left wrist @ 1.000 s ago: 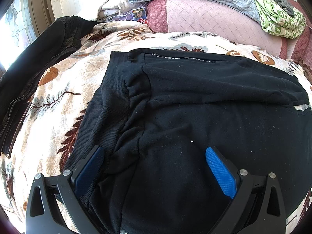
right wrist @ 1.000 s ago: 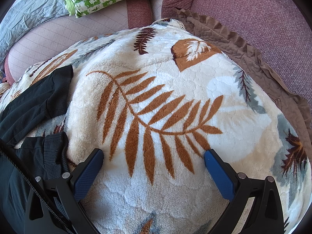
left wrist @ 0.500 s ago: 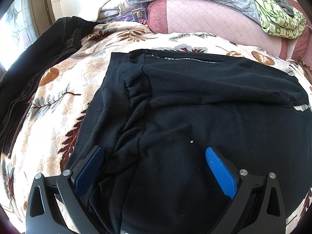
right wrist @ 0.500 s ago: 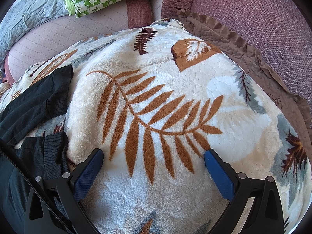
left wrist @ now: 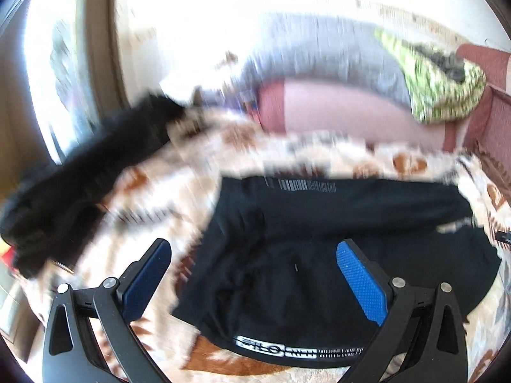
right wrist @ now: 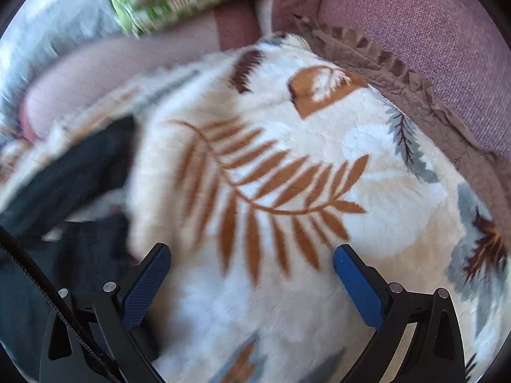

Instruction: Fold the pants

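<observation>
Pants [left wrist: 319, 239], black, lie spread flat on a cream blanket [left wrist: 223, 146] printed with brown leaves. In the left wrist view they fill the lower middle; a strip of white lettering runs along the near edge and a second white strip shows along the far edge. In the right wrist view only their ends show, as two dark flaps [right wrist: 80, 172] at the left side, blurred by motion.

The left gripper [left wrist: 254, 274] hangs above the near part of the pants with its jaws spread wide and nothing between them. The right blue pad [left wrist: 361, 284] sits over black cloth, the left blue pad [left wrist: 147, 277] over bare blanket just beside the pants' left edge. Whether either pad touches the fabric cannot be told.

The right gripper [right wrist: 252, 282] is likewise wide open and empty, over the blanket's large brown fern print [right wrist: 265, 188]. Its left pad lies near the edge of the dark cloth, its right pad over plain blanket. A black cable [right wrist: 38, 274] crosses the lower left corner of that view.

Further out, a black jacket [left wrist: 80, 185] lies on the blanket to the left of the pants, well apart from them. Behind the blanket are a pink cushion [left wrist: 345, 111], a grey quilt [left wrist: 319, 51] and a folded green patterned cloth [left wrist: 440, 83]. A brown ruffled cover [right wrist: 399, 73] borders the blanket on the right, against purple upholstery [right wrist: 431, 12].
</observation>
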{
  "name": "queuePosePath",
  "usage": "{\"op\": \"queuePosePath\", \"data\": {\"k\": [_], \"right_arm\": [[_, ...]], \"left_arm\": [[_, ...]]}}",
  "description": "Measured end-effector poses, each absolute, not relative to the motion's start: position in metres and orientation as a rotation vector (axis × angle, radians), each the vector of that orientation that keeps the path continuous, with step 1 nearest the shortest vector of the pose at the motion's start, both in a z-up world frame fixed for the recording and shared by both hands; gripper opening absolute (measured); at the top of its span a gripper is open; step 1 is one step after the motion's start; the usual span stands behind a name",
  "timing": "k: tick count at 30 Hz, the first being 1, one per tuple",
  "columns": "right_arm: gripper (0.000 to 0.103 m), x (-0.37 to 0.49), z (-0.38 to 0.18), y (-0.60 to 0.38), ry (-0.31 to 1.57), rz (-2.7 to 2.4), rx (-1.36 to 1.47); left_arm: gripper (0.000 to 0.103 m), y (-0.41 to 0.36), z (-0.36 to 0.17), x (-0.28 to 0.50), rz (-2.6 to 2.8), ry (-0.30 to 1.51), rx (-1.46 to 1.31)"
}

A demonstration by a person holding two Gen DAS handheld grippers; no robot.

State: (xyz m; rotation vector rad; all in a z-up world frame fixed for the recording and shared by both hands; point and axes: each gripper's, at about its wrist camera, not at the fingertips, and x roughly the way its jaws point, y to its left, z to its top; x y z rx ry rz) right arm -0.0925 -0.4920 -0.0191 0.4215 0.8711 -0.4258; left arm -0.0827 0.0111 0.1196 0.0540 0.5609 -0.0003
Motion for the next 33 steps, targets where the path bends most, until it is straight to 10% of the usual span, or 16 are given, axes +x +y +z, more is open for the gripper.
{"op": "queuePosePath", "data": {"k": [8,18,33], "right_arm": [[0.103,-0.126,0.060,-0.417,0.562,-0.014,0.531],[0.103,-0.163,0.180,-0.267,0.205,-0.242,0.029],[0.099,-0.090,0.120,-0.246,0.537,-0.107,0.086]], "left_arm": [[0.103,0.023,0.162,-0.110,-0.015,0.464,-0.001],[0.103,0.049,0.232,-0.147,0.087,0.259,-0.011],[0.103,0.014,0.166,-0.095,0.016,0.567,0.099]]}}
